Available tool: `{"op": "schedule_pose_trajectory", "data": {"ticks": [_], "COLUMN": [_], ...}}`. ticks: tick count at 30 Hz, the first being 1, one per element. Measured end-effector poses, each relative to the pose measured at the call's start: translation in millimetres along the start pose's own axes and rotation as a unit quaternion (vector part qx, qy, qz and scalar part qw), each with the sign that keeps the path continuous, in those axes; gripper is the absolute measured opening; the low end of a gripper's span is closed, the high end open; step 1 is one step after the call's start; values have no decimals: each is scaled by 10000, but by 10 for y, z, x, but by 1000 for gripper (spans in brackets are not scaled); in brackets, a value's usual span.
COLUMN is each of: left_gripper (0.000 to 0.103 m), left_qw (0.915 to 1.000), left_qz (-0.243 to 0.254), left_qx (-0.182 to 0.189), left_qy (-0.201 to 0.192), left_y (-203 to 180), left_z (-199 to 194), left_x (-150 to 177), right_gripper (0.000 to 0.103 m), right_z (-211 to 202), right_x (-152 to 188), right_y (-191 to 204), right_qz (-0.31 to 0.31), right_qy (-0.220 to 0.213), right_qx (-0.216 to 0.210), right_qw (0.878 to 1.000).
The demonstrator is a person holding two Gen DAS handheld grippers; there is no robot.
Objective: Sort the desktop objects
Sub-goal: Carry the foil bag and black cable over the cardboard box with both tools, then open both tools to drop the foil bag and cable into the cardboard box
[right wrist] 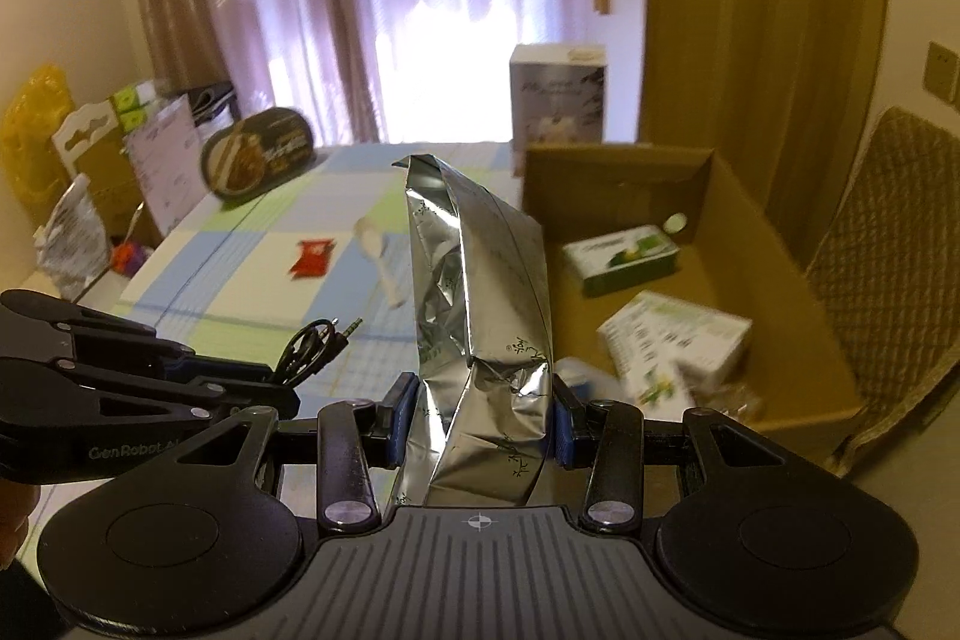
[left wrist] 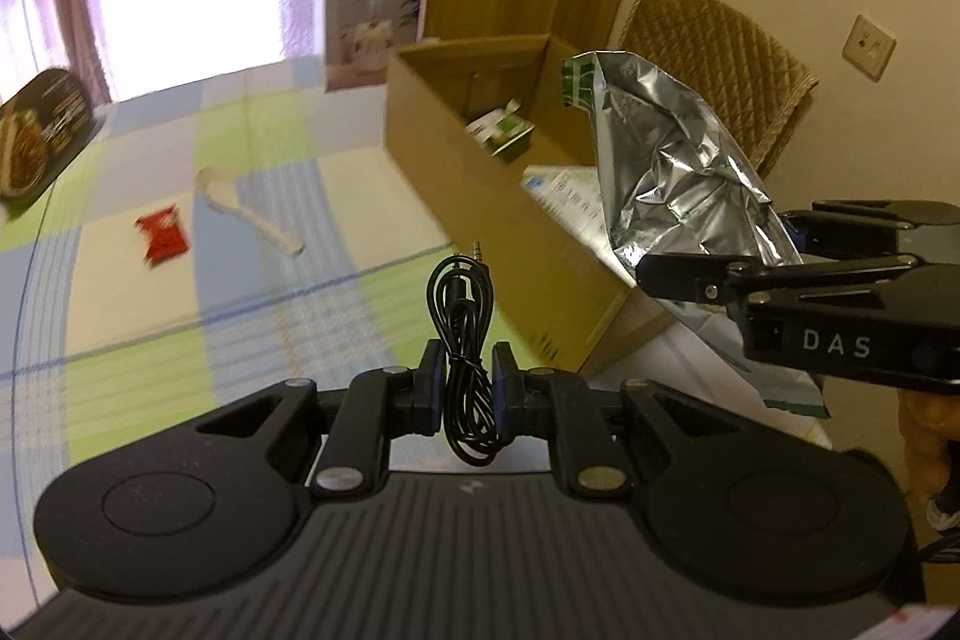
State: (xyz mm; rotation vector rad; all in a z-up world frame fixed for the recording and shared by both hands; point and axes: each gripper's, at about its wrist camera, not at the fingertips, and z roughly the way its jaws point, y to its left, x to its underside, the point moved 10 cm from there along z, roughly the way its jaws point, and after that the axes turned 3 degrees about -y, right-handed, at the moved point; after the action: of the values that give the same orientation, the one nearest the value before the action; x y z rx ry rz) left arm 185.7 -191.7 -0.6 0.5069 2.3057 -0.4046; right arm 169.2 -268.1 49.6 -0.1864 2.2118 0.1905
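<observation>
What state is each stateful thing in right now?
left gripper: shut on the black audio cable, cable coiled, off the table.
right gripper: shut on the silver foil bag, bag crumpled, upright.
cardboard box: open, cartons inside.
red packet: lying flat on the tablecloth.
white spoon: lying on the tablecloth.

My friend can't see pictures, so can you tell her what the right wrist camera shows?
The right tongs pinch a crinkled silver foil bag upright above a checked tablecloth. To their left, the left tongs hold a coiled black audio cable. An open cardboard box with small green-and-white cartons inside sits on the right.
</observation>
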Motion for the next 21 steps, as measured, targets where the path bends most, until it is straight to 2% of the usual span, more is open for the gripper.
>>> {"op": "schedule_pose_trajectory", "data": {"ticks": [11,21], "left_gripper": [12,12], "left_qw": [9988,9986], "left_qz": [169,175], "left_qx": [405,476], "left_qy": [-212,-143], "left_y": [-539,-711], "left_z": [484,984], "left_x": [-587,-773], "right_gripper": [41,41], "right_z": [84,385], "right_x": [-362,-379], "right_y": [-840,-1327], "right_qz": [42,55], "right_qy": [-153,63], "right_qx": [521,641], "right_qw": [9985,9979]}}
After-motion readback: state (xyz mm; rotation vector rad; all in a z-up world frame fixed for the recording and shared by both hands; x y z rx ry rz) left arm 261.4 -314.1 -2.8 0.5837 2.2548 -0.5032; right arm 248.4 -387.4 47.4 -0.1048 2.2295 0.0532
